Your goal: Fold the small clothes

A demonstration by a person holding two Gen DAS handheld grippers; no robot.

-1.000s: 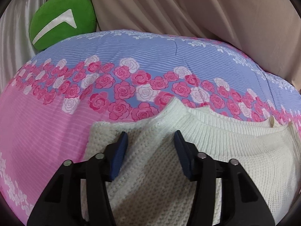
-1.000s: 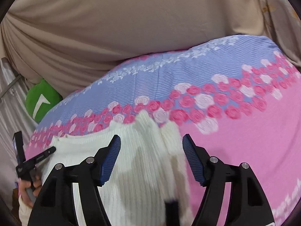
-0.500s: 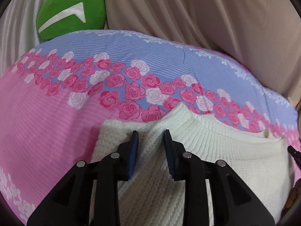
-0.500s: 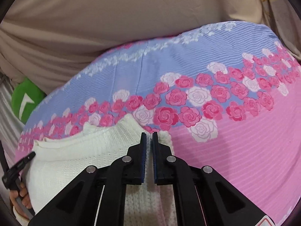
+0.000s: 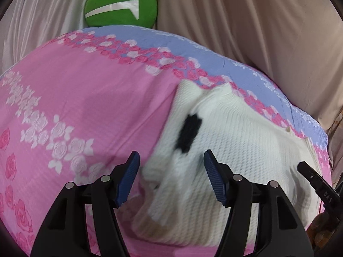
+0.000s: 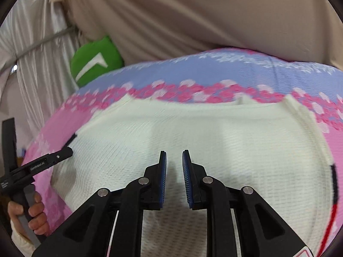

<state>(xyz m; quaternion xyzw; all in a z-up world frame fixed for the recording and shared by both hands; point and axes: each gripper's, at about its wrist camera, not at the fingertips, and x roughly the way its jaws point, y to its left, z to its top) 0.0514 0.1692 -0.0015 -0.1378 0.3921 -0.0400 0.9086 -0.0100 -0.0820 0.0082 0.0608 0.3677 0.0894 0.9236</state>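
A cream knitted sweater [image 5: 231, 141] lies folded on a pink and blue rose-print bedspread [image 5: 85, 107]; a black patch [image 5: 189, 132] shows on its left part. My left gripper [image 5: 171, 177] is open and empty, hovering over the sweater's left edge. In the right wrist view the sweater [image 6: 214, 132] fills the middle. My right gripper [image 6: 174, 175] hangs just above it with the jaws a narrow gap apart and nothing between them. The left gripper [image 6: 64, 152] shows at the left of that view.
A green round cushion [image 5: 122, 6] sits at the bed's far edge against beige curtains [image 5: 257, 21]; it also shows in the right wrist view [image 6: 94, 62]. The bedspread [image 6: 246, 75] extends beyond the sweater on all sides.
Both grippers closed on the sweater's far edge, pulled it over toward me, then let go. The left jaws now stand wide open, the right slightly open; a black patch now shows.
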